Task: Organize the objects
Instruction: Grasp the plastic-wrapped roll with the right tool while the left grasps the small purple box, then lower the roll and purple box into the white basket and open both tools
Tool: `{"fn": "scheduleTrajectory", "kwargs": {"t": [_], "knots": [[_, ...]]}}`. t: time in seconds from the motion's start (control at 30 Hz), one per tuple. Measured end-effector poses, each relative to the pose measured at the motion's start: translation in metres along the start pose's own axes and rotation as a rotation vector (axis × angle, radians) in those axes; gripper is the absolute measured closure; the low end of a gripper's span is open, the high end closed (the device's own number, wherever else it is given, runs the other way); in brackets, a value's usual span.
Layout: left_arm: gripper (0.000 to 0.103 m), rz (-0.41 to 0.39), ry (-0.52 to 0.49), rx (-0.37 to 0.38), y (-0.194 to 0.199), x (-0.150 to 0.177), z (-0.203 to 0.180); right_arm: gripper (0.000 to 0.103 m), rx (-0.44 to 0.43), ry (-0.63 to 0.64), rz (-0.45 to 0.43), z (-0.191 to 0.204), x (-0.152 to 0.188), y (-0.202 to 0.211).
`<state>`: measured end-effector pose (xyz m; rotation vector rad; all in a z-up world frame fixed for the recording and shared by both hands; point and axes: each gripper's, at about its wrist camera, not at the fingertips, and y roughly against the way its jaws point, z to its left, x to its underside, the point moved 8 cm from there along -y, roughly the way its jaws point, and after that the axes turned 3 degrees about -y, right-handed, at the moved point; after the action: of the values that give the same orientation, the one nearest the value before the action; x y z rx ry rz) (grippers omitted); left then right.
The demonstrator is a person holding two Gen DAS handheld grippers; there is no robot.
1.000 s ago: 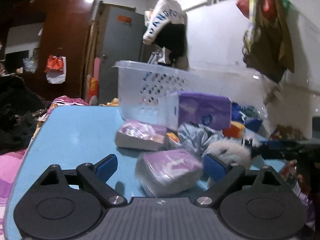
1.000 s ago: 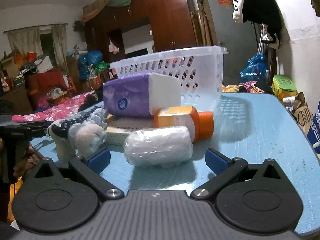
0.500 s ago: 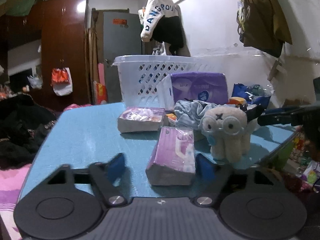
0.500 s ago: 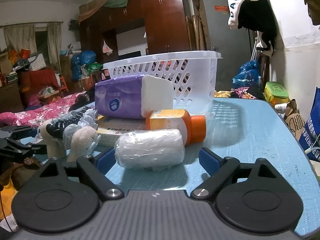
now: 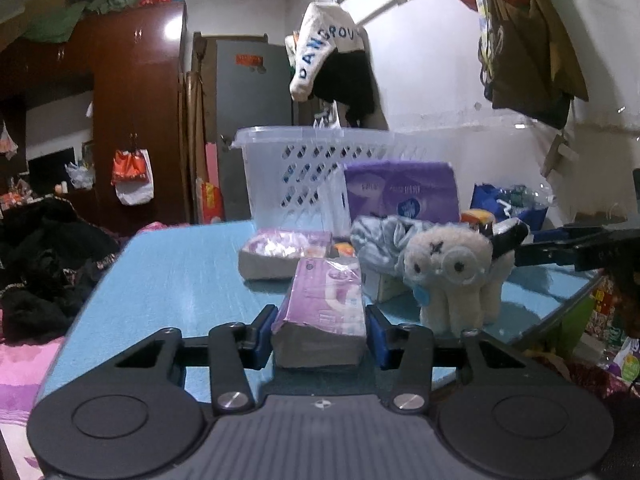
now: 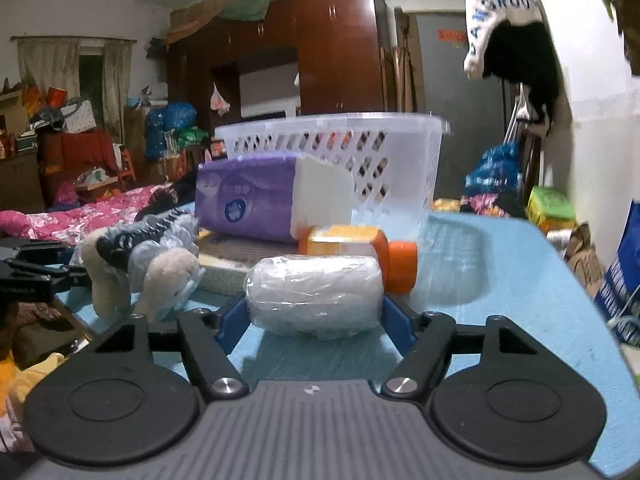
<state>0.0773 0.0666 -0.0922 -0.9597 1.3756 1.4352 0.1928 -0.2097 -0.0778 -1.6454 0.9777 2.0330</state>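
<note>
My left gripper (image 5: 320, 334) is shut on a small purple tissue pack (image 5: 322, 314) that rests on the blue table (image 5: 180, 276). My right gripper (image 6: 314, 318) is shut on a white plastic-wrapped roll (image 6: 314, 294) lying on the table (image 6: 520, 300). Behind them stands a white perforated basket (image 5: 292, 176), which also shows in the right wrist view (image 6: 360, 148). A large purple tissue pack (image 6: 248, 198), an orange bottle (image 6: 360, 250) and a white plush toy (image 5: 456, 280) lie between.
A second flat purple pack (image 5: 284, 252) and a grey-blue cloth (image 5: 380, 236) lie on the table. The table edge runs at the right in the left wrist view (image 5: 560, 316). A wardrobe (image 6: 336, 48) and clutter stand behind.
Both grippers have closed: the left fingers came in onto the small purple pack, the right fingers onto the wrapped roll. The left view also steadied and moved closer.
</note>
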Motion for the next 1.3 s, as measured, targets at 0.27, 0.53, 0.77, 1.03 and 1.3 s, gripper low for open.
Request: {"fn": "scheduleTrajectory", "kwargs": {"t": [0.27, 0.53, 0.77, 1.03, 1.3], "knots": [[0.053, -0.053, 0.01, -0.012, 0.011, -0.016, 0.002, 0.03, -0.018, -0.013, -0.061, -0.005, -0.016, 0.015], [0.053, -0.127, 0.034, -0.018, 0.017, -0.054, 0.006, 0.03, -0.01, -0.001, -0.121, -0.012, -0.05, 0.022], [0.053, -0.193, -0.027, -0.05, -0.006, -0.141, 0.012, 0.03, 0.029, 0.043, -0.23, -0.022, -0.118, 0.009], [0.053, 0.041, 0.03, -0.052, -0.133, -0.212, 0.02, 0.029, 0.084, -0.006, -0.025, -0.049, -0.181, -0.101], [0.053, 0.267, 0.081, -0.071, -0.208, -0.192, 0.041, 0.029, 0.146, 0.022, 0.195, -0.048, -0.166, -0.179]]}}
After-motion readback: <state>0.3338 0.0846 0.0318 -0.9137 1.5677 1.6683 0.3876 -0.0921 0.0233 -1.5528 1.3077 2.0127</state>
